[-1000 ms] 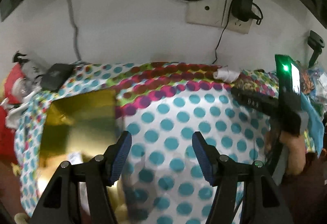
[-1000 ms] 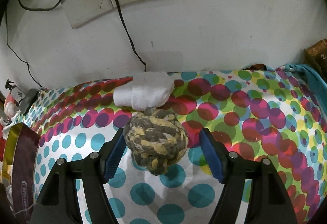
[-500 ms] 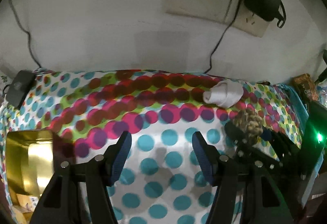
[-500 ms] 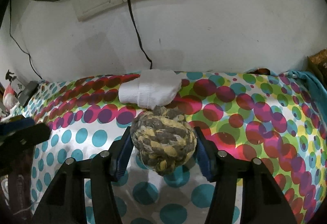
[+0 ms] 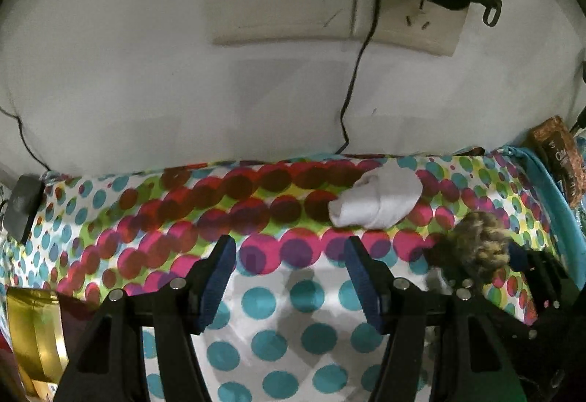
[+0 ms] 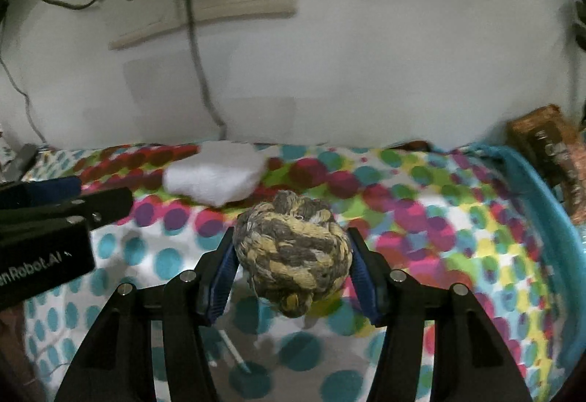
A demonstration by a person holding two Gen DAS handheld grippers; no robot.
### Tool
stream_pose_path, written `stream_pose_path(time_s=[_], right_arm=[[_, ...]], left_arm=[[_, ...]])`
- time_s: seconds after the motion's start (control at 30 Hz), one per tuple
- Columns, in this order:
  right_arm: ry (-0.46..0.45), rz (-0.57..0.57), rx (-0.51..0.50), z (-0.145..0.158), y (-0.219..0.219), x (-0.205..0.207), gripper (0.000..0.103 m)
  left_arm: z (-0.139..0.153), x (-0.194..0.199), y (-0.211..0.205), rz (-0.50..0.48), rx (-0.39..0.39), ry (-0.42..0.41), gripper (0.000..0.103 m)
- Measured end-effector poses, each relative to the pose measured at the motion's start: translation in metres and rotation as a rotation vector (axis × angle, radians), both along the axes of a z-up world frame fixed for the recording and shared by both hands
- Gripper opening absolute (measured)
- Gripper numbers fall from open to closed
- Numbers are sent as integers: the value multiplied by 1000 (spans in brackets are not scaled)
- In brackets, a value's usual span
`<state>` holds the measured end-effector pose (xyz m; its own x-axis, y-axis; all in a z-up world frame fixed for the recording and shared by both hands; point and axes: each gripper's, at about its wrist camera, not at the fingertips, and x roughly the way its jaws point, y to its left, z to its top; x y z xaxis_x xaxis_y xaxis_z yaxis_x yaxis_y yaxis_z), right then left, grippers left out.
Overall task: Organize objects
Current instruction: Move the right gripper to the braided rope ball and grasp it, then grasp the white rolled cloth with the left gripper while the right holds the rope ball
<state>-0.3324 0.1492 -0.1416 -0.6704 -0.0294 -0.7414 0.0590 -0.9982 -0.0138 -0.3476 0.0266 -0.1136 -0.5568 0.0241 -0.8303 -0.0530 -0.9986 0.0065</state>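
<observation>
Taking the white rolled sock (image 5: 375, 199) as landmark and reading from left to right: far to its left, at the near edge of the dotted cloth (image 5: 278, 299), a gold box (image 5: 34, 328) is seen, likely the place where things are to be gathered. The left hand-held gripper (image 5: 287, 275) has been brought across from that box and is now held just in front of the sock, a little to its left, its jaws spread with nothing between them. Just to the right of the sock and nearer the camera, a yellow-and-grey rope ball (image 6: 293, 251) is pinched by the right hand-held gripper (image 6: 291, 268). A second ago that ball sat loose between wider jaws; the blue pads are now pressed against both its sides, so the grasp is judged made and the ball ready to be lifted. The sock appears to be next for the left side. A black cable (image 5: 351, 101) hangs down the wall (image 5: 146, 90) behind the sock, and a brown packet (image 5: 560, 160) stands far to its right; neither blocks the way.
</observation>
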Motion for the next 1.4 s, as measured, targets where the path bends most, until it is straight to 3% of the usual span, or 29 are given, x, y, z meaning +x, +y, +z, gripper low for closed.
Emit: stream_pose_path(time_s=[0.3, 0.53, 0.67, 0.9, 1.1, 1.4], right_arm=[[24, -198, 44, -1, 49, -8, 54], [-7, -227, -17, -5, 64, -10, 54], [-16, -224, -26, -7, 63, -11, 54], [-34, -215, -36, -9, 60, -13, 54], [-35, -214, -32, -9, 58, -13, 54], [-36, -214, -32, -9, 54, -14, 54]], left_arm=[[-10, -14, 14, -5, -7, 13, 63], [-11, -25, 29, -32, -58, 63, 63], [-1, -30, 39, -143, -66, 104, 63], [-10, -32, 65, -349, -113, 26, 64], [-23, -43, 78, -367, -121, -19, 64], [-39, -57, 84, -296, -123, -24, 65]])
